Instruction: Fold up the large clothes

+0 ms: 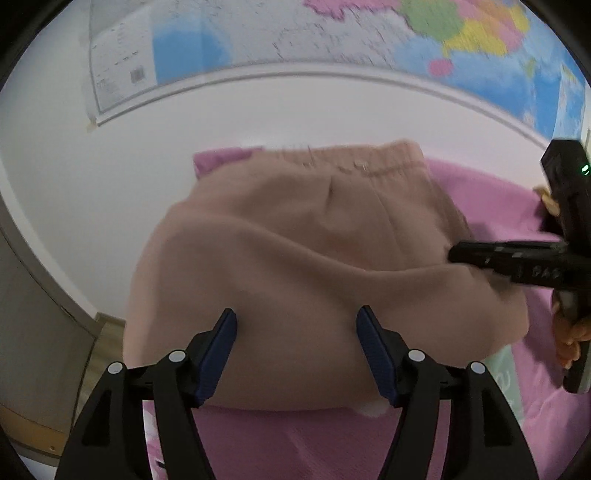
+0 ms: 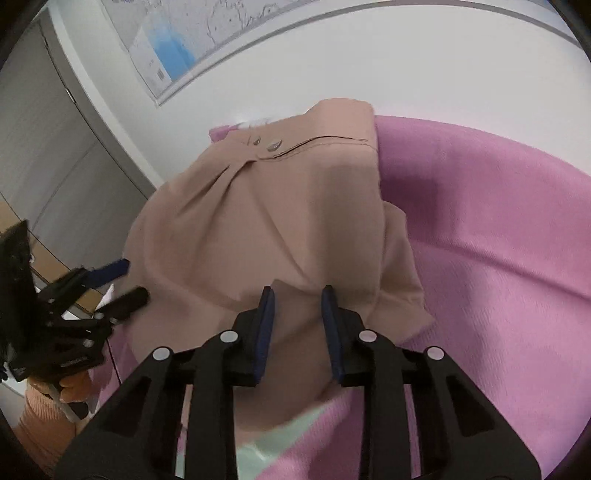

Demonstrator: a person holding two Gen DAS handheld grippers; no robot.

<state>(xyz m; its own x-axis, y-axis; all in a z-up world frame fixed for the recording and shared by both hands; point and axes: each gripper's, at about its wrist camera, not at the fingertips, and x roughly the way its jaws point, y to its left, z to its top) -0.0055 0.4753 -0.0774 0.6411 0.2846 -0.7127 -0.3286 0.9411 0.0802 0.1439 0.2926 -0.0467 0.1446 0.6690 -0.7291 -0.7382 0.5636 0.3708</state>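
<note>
left claw [image 1: 295, 354]: jaws wide, nothing between them; hovers over near fold of tan trousers [image 1: 295, 258].
right claw [image 2: 297, 325]: jaws narrow, cloth behind the gap; can't tell if it pinches.
trousers: ahead of both claws, doubled over on the pink bedspread [image 2: 498, 240], waistband at far end by the wall.
why: looks like fold just laid, left let go.
hidden: near hem behind claw arms; wall map [image 1: 332, 33] blurred.
</note>
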